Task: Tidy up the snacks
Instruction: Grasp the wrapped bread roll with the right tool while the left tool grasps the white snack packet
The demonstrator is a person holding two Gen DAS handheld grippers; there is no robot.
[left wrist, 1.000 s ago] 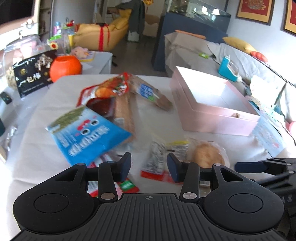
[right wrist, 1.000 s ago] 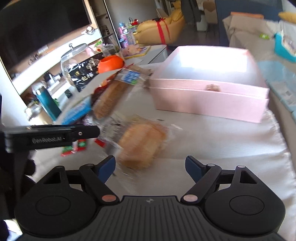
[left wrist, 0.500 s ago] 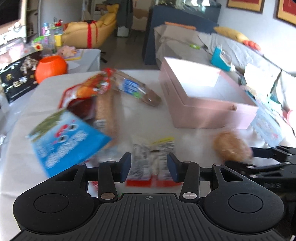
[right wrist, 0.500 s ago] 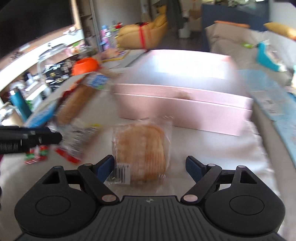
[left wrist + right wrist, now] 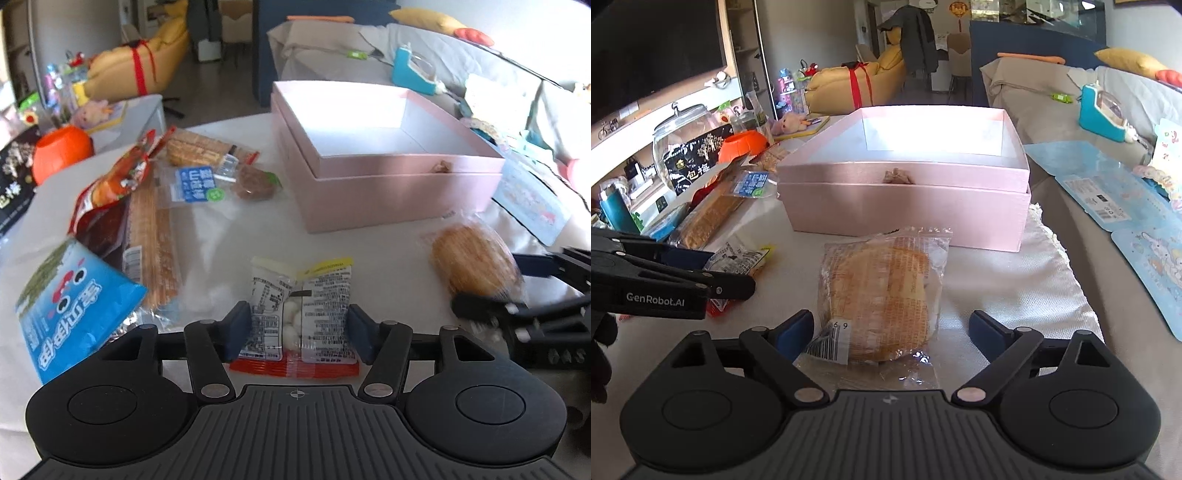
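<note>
While your left gripper (image 5: pixel 297 334) points down at the table, its jaws have just been opening and now stand apart on either side of a small white packet with a red bottom edge (image 5: pixel 300 317); the packet lies flat between the blue pads, which sit just beside its edges, and whether they touch it cannot be told. Ahead of that gripper and to its right stands the open pink box (image 5: pixel 369 177), with nothing visible on the part of its floor that shows. To the gripper's left lies a blue snack bag (image 5: pixel 70 310), and beyond that a long pack of biscuits (image 5: pixel 155 236), a red pouch (image 5: pixel 110 184) and a clear bag with a blue label (image 5: pixel 195 184), all overlapping one another on the white tablecloth (image 5: pixel 229 229). Your right gripper (image 5: pixel 892 334) is spread wide around a round pastry in a clear wrapper (image 5: pixel 882 295); the pastry lies on the cloth between the fingers, with a gap showing on the right side and the left pad near the wrapper's barcode corner. Straight ahead of it, just past the pastry, is the near wall of the pink box (image 5: pixel 905 206). Off to its left, the left gripper's black fingers (image 5: pixel 713 284) reach in over the small packet (image 5: pixel 738 258).
</note>
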